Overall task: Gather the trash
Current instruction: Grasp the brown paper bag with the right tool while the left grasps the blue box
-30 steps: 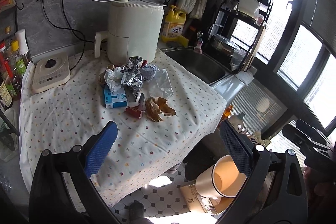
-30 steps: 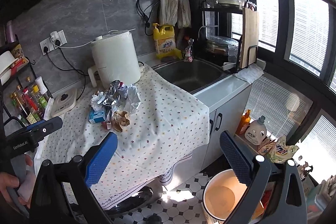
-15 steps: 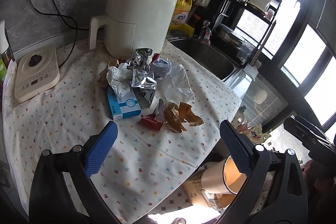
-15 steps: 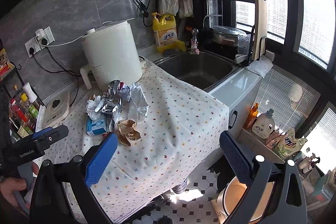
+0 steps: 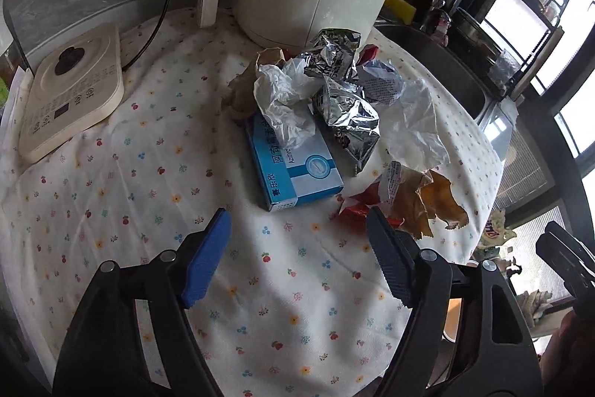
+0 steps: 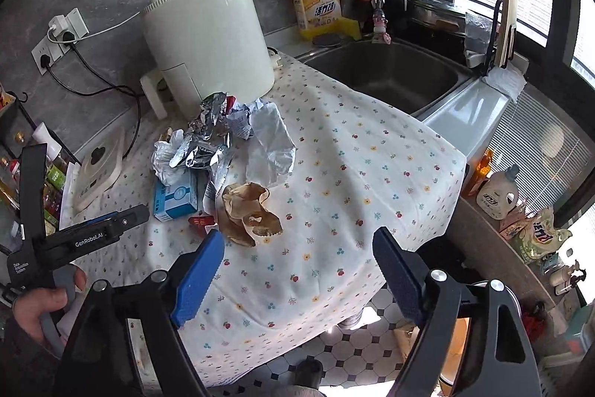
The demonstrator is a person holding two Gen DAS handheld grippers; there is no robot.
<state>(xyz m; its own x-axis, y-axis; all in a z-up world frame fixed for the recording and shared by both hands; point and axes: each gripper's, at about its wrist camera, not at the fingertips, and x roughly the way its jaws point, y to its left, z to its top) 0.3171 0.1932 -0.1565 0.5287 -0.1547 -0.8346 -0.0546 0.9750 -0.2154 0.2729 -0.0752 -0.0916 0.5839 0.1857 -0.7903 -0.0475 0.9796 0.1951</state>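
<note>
A heap of trash lies on the flowered tablecloth [image 5: 111, 211]: a blue medicine box [image 5: 293, 170], crumpled silver foil wrappers [image 5: 346, 106], white plastic [image 5: 286, 99], a torn brown paper bag [image 5: 427, 199] and a red wrapper [image 5: 353, 209]. My left gripper [image 5: 297, 263] hovers just short of the blue box, jaws closing with nothing between them. My right gripper [image 6: 297, 274] hangs over the table's front edge, near the brown paper bag [image 6: 249, 211], jaws closing on nothing. The left gripper [image 6: 96, 233] also shows in the right wrist view, beside the blue box [image 6: 174, 199].
A white air fryer [image 6: 208, 39] stands behind the heap, a flat white cooker [image 5: 70, 92] to the left. The sink [image 6: 386, 73] lies right of the table. An orange bin [image 6: 453, 352] sits on the tiled floor below the table's edge. Bottles crowd the left shelf.
Both grippers have come down and forward toward the trash heap, which now fills more of each view. Their jaws have narrowed a little.
</note>
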